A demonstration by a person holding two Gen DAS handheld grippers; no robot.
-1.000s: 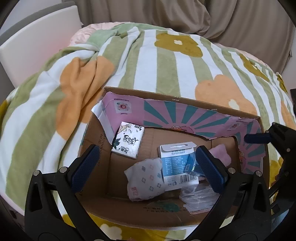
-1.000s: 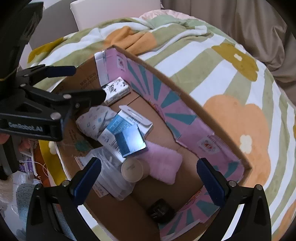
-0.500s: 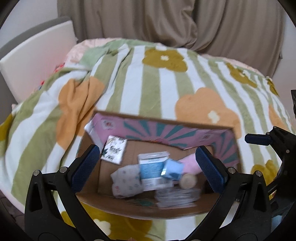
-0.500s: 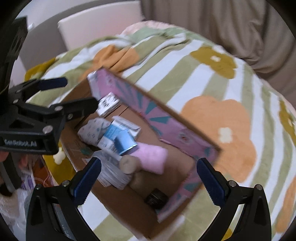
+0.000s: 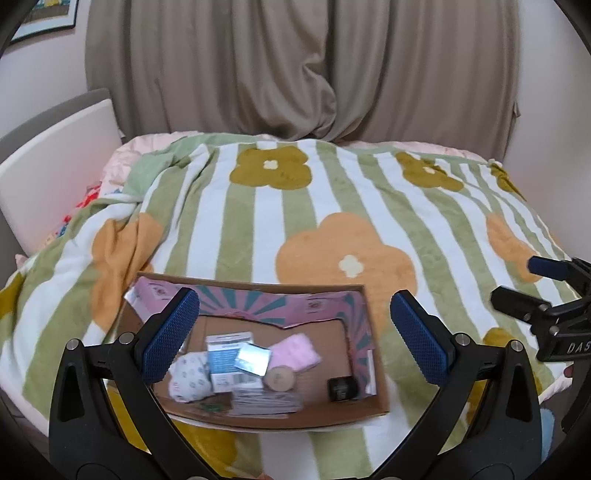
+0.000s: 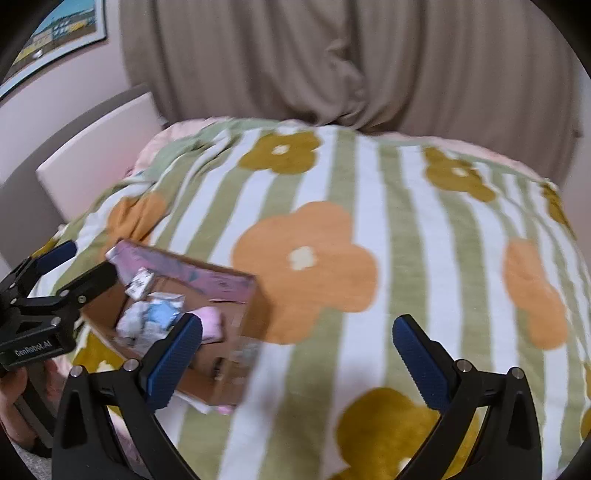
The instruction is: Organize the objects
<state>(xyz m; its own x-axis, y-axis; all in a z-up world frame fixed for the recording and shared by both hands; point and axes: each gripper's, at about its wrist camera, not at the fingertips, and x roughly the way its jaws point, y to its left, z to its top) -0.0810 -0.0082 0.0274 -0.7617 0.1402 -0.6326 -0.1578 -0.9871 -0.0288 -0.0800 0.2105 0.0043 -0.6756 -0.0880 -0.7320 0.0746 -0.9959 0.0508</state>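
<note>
- While it sits near the foot edge of the bed, the cardboard box lies open at the top, its inner walls printed pink with teal rays.
- Inside it lie a pale patterned pouch, a blue and white carton with a shiny blue packet leaning on it, a pink fluffy cloth, a round tan lid, a small black thing in the right corner and a clear plastic sleeve at the near wall.
- From the right wrist view a small white printed packet shows by the far wall; that view is blurred.
- Left hand-held gripper hovers above the box, jaws spread wide, holding nothing.
- Right hand-held gripper hangs over bare blanket beside the box, jaws equally wide and empty.
- Covering the bed is a blanket of green and white stripes with orange and mustard flowers.
- Behind the bed hang taupe curtains; a pale headboard stands at the left, and a framed picture hangs on the wall.
</note>
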